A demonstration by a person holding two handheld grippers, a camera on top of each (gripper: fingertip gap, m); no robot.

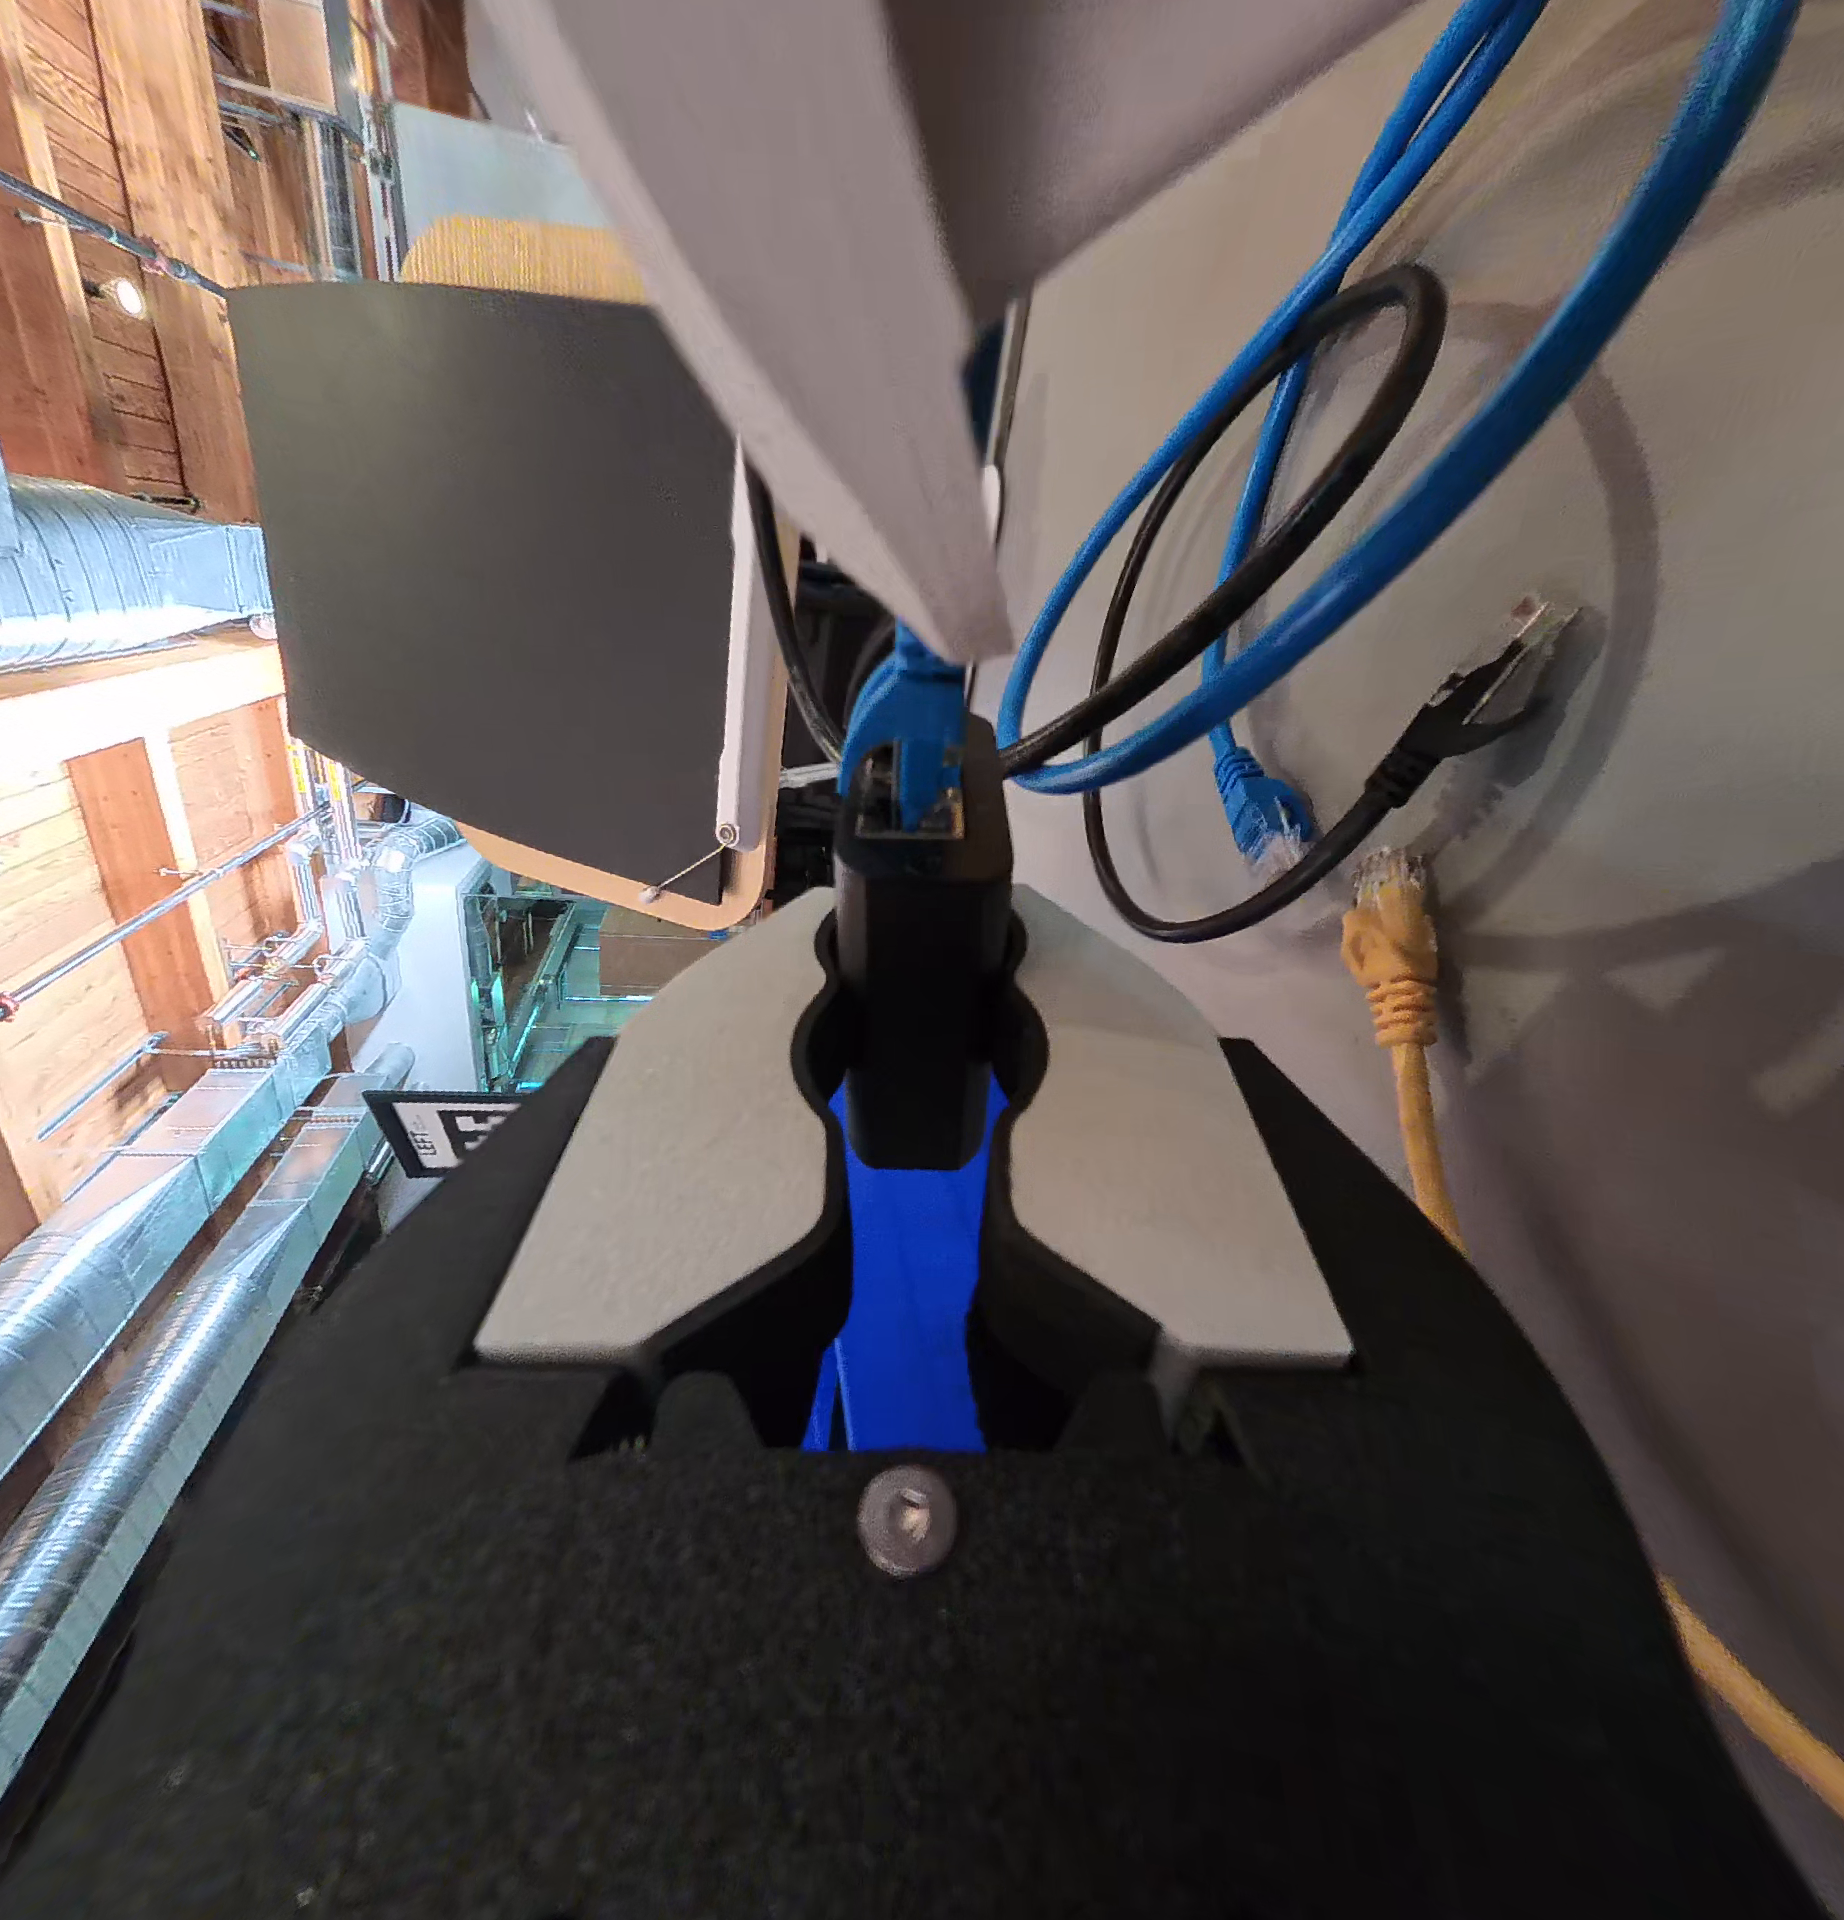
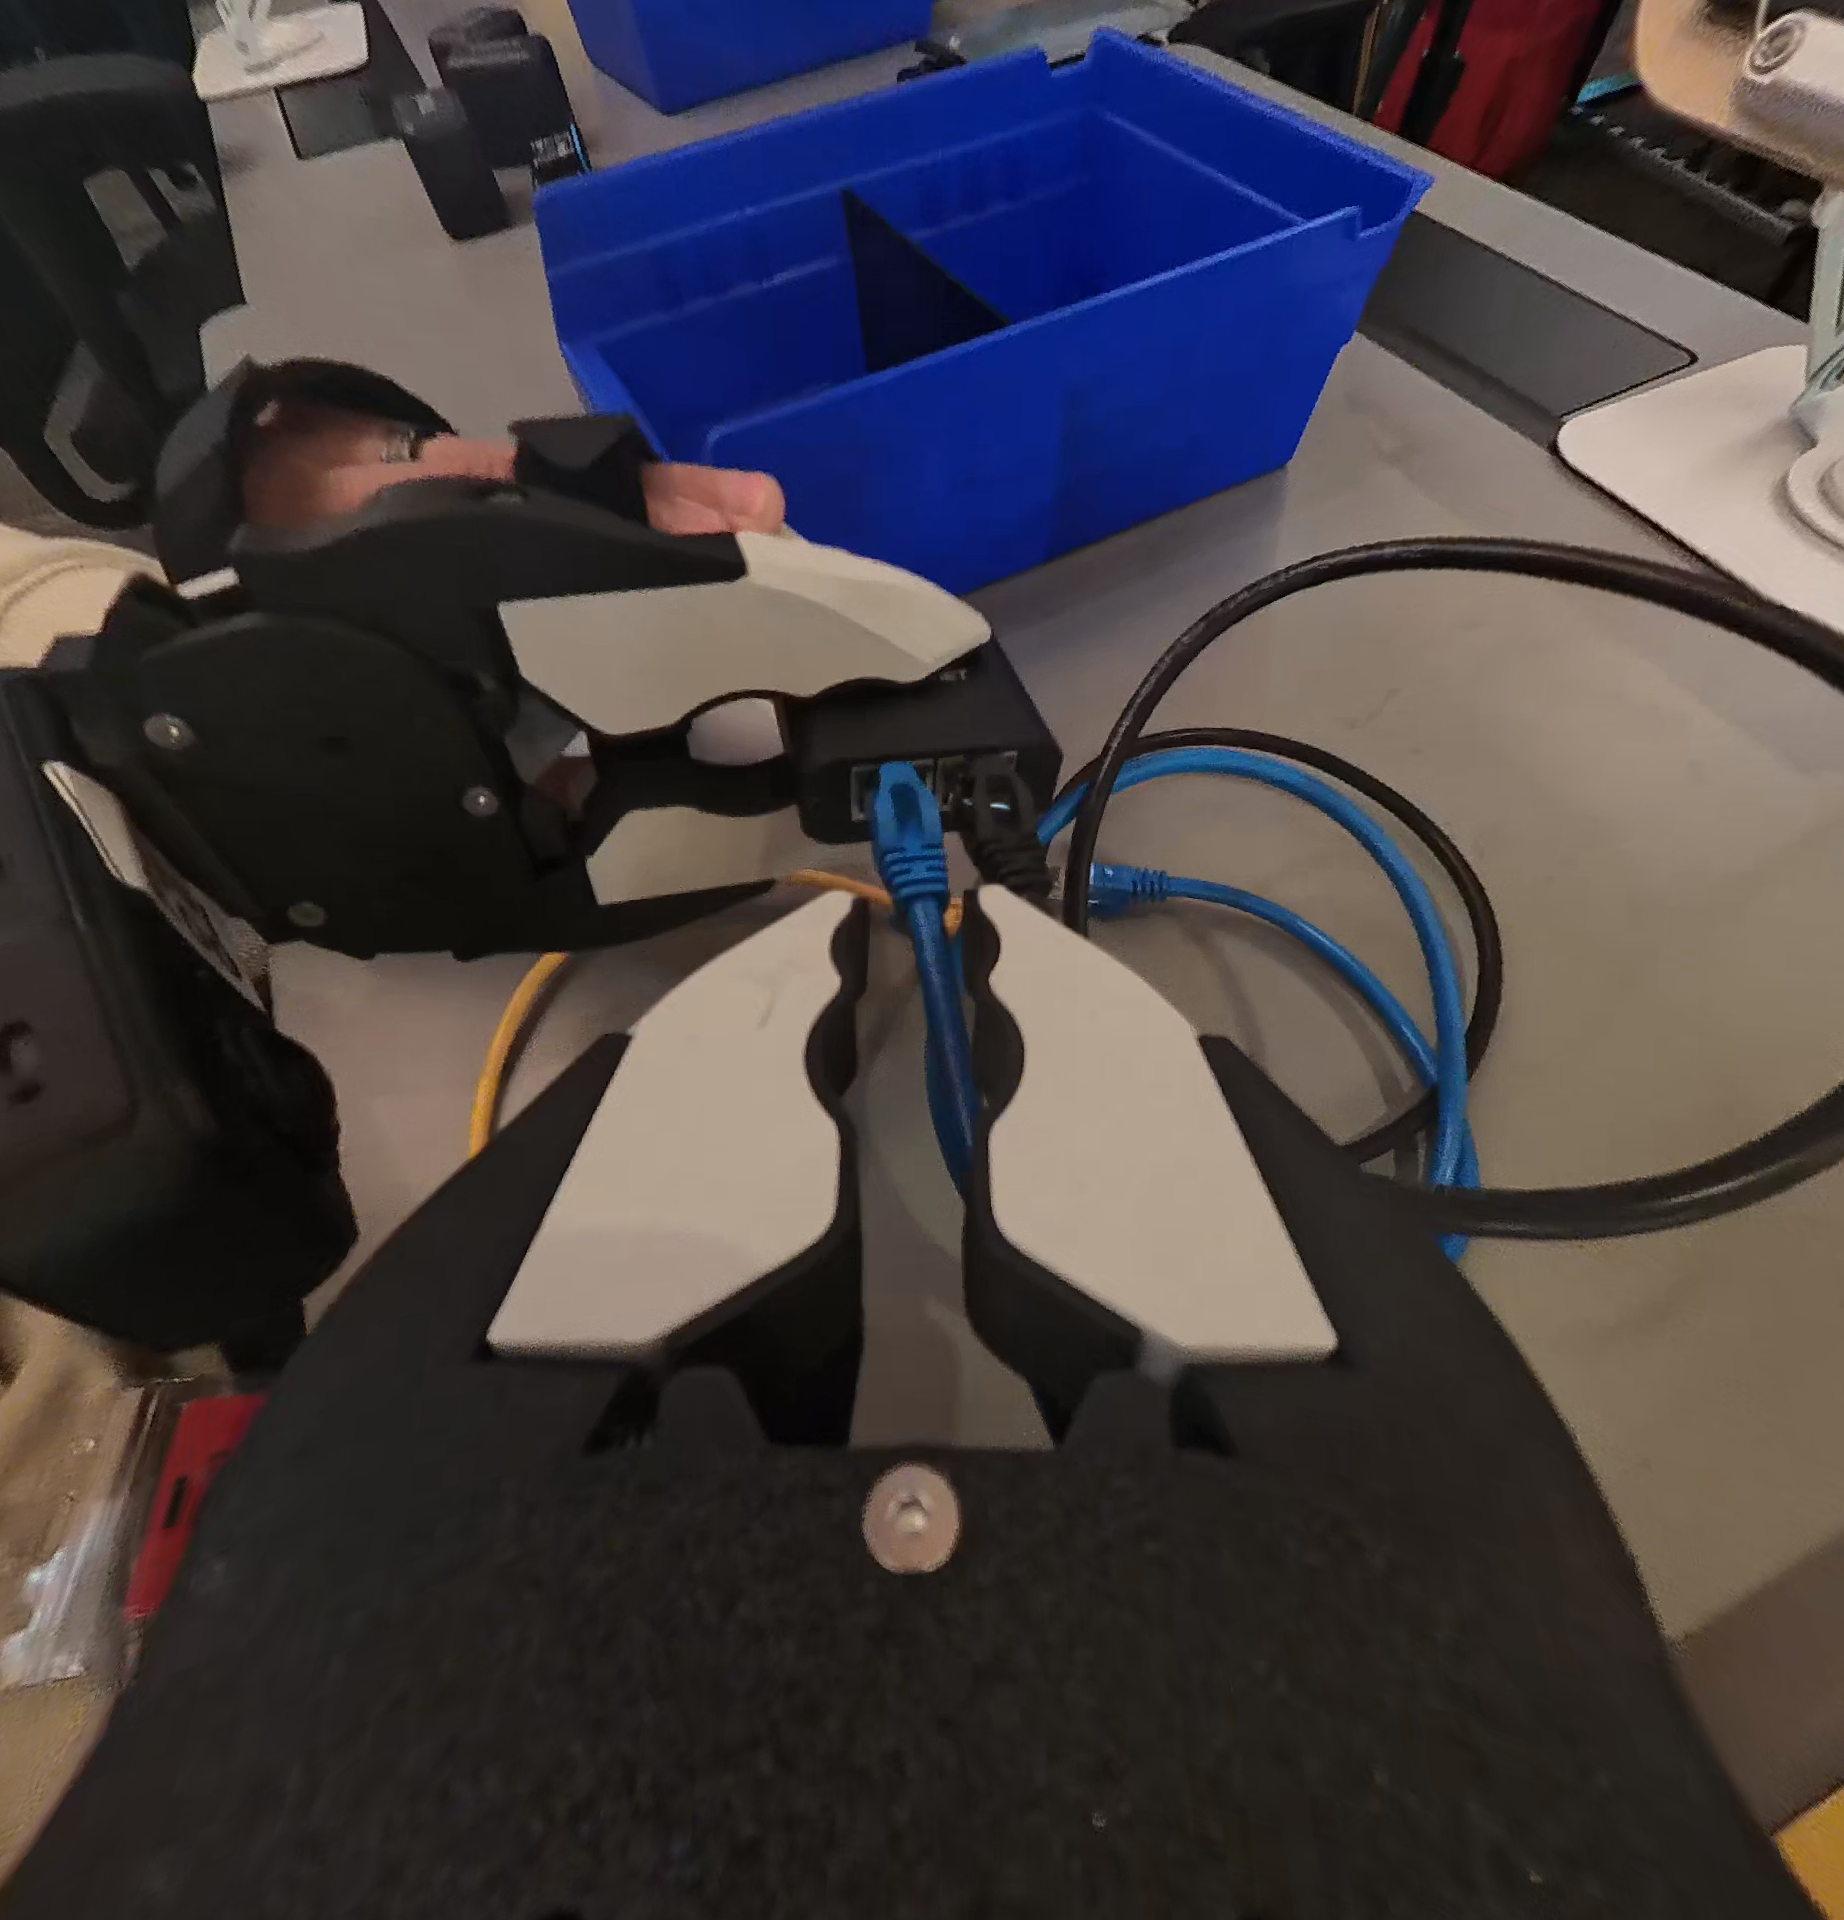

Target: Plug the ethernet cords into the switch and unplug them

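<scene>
The right gripper straddles the plugged blue cord, fingers apart (judged: squeeze the clip, pull straight) while the left gripper clamps the switch on the table.

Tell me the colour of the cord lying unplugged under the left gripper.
Yellow cord; clearest in the left wrist view.

A blue bin with a dark divider stands on the grey desk; a white lamp base sits at the desk's right edge.
</scene>
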